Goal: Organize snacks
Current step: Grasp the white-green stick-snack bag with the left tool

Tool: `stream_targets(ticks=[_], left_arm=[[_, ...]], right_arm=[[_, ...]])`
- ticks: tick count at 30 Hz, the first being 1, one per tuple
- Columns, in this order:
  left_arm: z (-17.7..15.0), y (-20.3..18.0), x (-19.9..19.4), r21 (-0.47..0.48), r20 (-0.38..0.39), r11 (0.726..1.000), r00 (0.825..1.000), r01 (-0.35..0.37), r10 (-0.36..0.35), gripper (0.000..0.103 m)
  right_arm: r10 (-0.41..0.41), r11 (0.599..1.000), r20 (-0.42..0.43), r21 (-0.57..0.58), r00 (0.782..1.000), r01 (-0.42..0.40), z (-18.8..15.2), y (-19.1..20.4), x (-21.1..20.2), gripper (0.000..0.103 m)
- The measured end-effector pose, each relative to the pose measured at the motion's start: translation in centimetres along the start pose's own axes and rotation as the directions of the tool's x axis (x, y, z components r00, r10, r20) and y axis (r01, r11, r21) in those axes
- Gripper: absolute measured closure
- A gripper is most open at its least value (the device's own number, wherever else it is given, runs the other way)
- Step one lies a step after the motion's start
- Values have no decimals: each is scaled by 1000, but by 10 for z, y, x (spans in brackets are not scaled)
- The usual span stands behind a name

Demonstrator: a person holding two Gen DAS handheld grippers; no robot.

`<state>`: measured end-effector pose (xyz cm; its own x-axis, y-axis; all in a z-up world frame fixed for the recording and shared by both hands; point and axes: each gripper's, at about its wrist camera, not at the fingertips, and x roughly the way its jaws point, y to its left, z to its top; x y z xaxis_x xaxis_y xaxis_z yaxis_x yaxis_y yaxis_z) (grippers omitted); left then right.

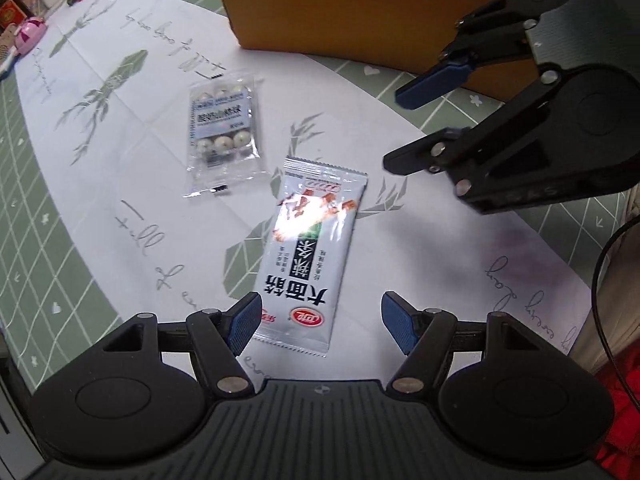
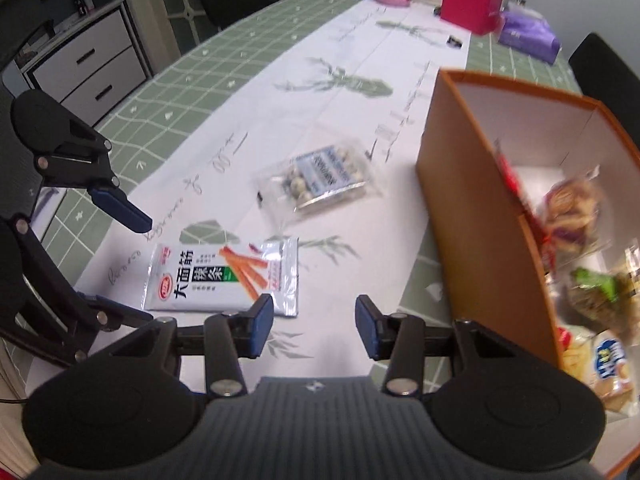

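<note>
Snack packet point(image 1: 310, 256), white with orange sticks printed on it, lay flat on the white runner of the worktop point(image 1: 420, 240), one short end between the fingers of the left gripper point(image 1: 318, 330), which pointed straight down with jaws wide, pads clear of it. Right gripper point(image 2: 315, 326) was empty, jaws apart with nothing between them, hovering between that packet and the orange box point(image 2: 472, 216). Clear bag of pale round sweets point(image 1: 222, 126) sat just beyond the packet, near the box but apart from it. Box was open-topped and already held several snack bags point(image 2: 572, 216). Pink box point(image 2: 470, 4) sat well away at the far end.
</note>
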<state>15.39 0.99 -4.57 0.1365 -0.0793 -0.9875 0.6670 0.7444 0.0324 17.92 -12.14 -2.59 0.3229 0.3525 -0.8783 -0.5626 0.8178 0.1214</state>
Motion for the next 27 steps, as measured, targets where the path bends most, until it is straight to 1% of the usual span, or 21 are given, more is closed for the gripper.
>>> stream_targets(ticks=[2,4,9,13,15,17,18,21,22,27], left_arm=[[2,-1,7,17,-20,1000,1000,0,0,23],[4,0,14,21,-40,1000,999,2,-2,23],[7,6,27,22,-58,1000,998,18,-17,23],[8,9,36,14,-50,999,998,29,-29,23],[9,11,40,13,-45,999,998,41,-40,21],[10,11,43,20,-42,999,998,36,-36,18],[10,11,44,25,-37,999,999,32,-31,16],[14,10,43,30,-13,999,1000,28,-28,16],[15,10,44,34,-5,999,1000,22,-22,16],[18,7,46,79,37,997,999,-8,5,16]], right_arm=[[1,1000,-8,1,1000,-1,0,0,7,52],[-6,1000,-7,4,1000,6,0,-1,13,42],[-8,1000,-36,17,999,8,0,-5,30,41],[-48,999,-56,-6,997,47,-1,-3,44,41],[-47,999,-59,-13,997,47,-1,-4,48,42],[-41,999,-54,-8,998,40,-1,-5,50,43],[-46,999,-55,-11,997,45,0,-4,52,46],[-66,997,-36,-45,997,64,-1,-1,53,51],[-57,997,-27,-53,998,56,-1,0,52,56],[-22,994,-12,-103,1000,21,0,7,52,67]])
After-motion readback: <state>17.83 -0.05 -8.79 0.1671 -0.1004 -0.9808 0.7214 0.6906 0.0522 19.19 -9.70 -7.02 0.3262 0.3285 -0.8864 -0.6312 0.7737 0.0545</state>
